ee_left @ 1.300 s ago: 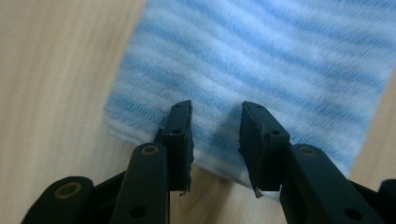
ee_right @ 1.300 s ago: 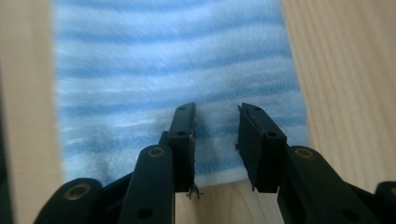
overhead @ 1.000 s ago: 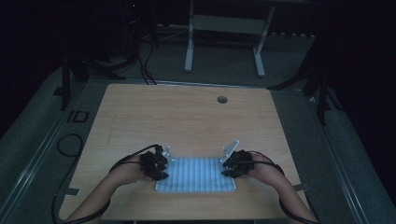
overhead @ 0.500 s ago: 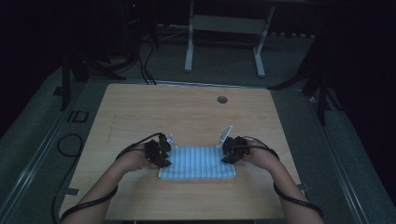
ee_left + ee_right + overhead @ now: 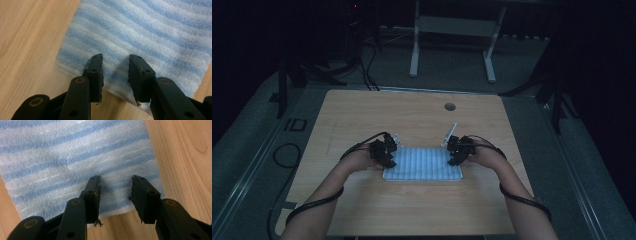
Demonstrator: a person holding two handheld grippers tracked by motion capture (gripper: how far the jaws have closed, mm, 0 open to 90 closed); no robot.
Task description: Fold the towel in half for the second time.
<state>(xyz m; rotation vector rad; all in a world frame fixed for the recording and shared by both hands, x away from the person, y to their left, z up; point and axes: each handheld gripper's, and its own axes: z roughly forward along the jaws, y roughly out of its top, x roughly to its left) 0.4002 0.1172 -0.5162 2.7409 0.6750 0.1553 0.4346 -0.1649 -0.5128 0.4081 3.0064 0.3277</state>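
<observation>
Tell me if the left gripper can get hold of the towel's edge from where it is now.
Probably yes: the left gripper hangs with open jaws right over the near edge of the striped towel, and nothing lies between them.

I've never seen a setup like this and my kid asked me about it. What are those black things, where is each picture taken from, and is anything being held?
A person sits at a wooden table holding a hand-operated tool in each hand: the left gripper and the right gripper. Each has two black jaws and trails a cable. The wide picture comes from a fixed camera above, looking down. The two close-ups come from small cameras riding on each gripper, looking along its jaws. On the table lies a folded blue-and-white striped towel. The left gripper hovers over one end of it, the right gripper over the other. Both sets of jaws stand apart; the right ones have just been opening. Nothing is gripped.
</observation>
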